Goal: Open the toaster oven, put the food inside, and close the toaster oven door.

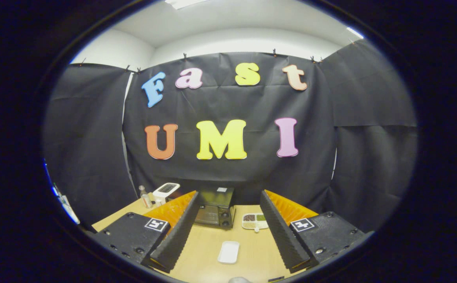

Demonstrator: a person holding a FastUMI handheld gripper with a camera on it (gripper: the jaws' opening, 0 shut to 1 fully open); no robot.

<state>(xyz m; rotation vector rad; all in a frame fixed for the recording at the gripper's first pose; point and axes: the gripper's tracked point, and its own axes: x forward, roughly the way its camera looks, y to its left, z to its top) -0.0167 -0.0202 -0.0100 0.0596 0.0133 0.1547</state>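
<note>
The gripper (228, 251) has its 2 fingers spread apart, clamped on nothing. Between them on the table (252, 251) lies 1 white tray (228, 252). Beyond stand 1 toaster oven (215, 207), door closed, and beside it 1 divided dish (255, 221) of food.
</note>
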